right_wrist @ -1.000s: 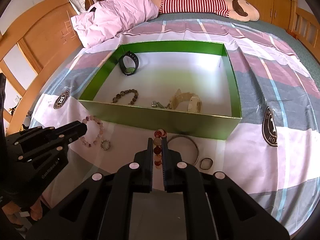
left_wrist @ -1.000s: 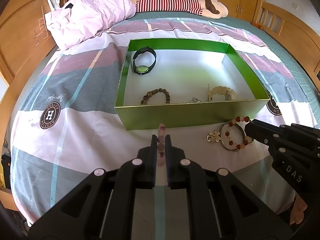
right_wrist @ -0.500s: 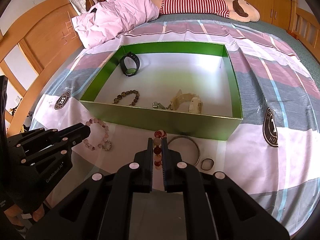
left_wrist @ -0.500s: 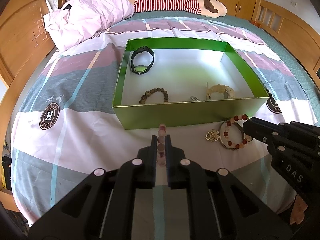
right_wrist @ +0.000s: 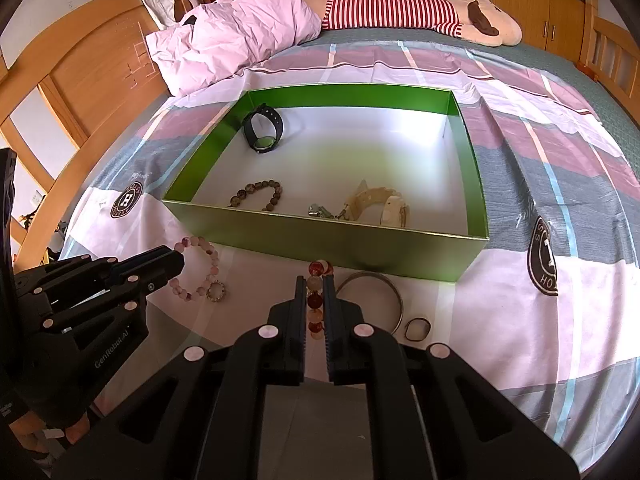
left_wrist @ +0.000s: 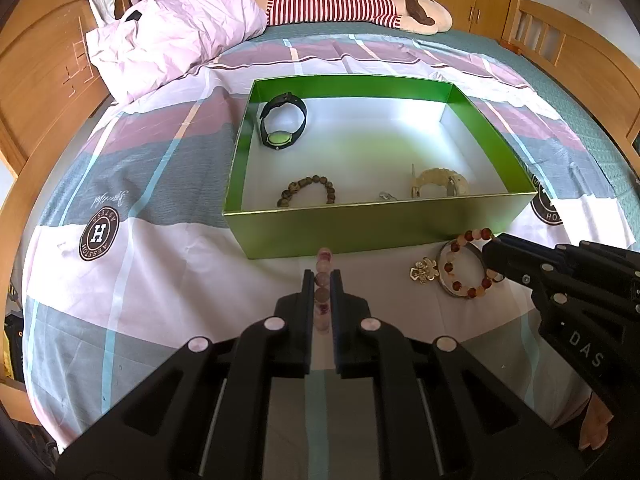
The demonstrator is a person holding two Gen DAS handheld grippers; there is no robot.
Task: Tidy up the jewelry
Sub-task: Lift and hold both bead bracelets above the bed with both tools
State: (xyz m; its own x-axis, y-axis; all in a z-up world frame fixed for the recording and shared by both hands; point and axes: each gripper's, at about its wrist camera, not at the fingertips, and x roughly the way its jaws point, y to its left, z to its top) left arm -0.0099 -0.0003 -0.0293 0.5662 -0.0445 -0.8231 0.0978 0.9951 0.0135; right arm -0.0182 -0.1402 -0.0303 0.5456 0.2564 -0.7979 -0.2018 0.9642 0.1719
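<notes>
A green open box (left_wrist: 376, 232) (right_wrist: 320, 236) sits on the bed and holds a black watch (left_wrist: 283, 122), a brown bead bracelet (left_wrist: 308, 190), a cream bracelet (left_wrist: 440, 180) and a small silver piece (left_wrist: 386, 196). My left gripper (left_wrist: 322, 280) is shut on a pink bead bracelet (left_wrist: 323, 276) (right_wrist: 196, 270), held just above the sheet in front of the box. My right gripper (right_wrist: 315, 284) is shut on a red and orange bead bracelet (right_wrist: 316, 292) (left_wrist: 468, 268), also in front of the box.
On the sheet in front of the box lie a metal bangle (right_wrist: 384, 292), a small dark ring (right_wrist: 418, 328), a small beaded ring (right_wrist: 216, 292) and a gold charm (left_wrist: 424, 272). A pink pillow (left_wrist: 176, 44) and a striped plush toy (left_wrist: 360, 4) lie behind the box. Wooden bed rails stand on both sides.
Both grippers have risen and pulled back slightly with their bracelets; the box looks a little farther away. Neither grip has changed.
</notes>
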